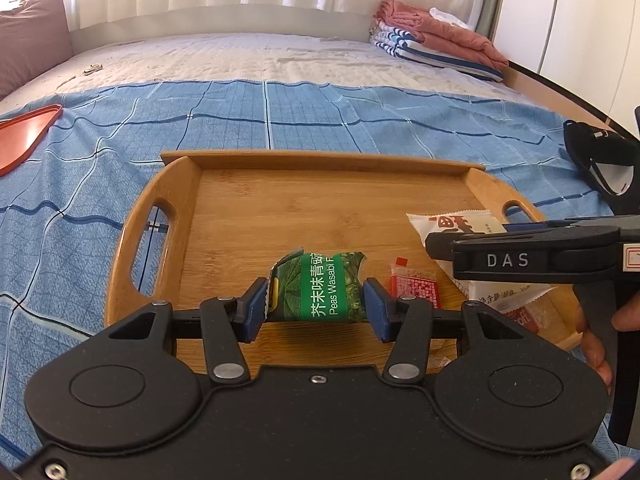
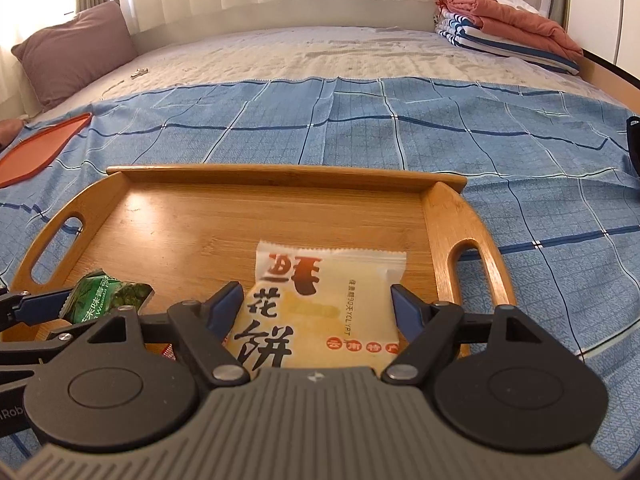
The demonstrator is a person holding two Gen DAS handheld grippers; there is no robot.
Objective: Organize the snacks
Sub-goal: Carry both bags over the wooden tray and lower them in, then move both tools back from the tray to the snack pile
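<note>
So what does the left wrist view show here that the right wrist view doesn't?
Only the left wrist view shows the small red sachet on the tray and the green wasabi peas packet pinched in the left gripper. Only the right wrist view shows the white pastry packet between the right gripper pads without clear contact. Both show the wooden tray, blue sheet and orange lid.

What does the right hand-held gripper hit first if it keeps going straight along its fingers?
Probably the wooden tray floor beyond the white pastry packet already between the right hand-held gripper fingers; depth is unclear.
</note>
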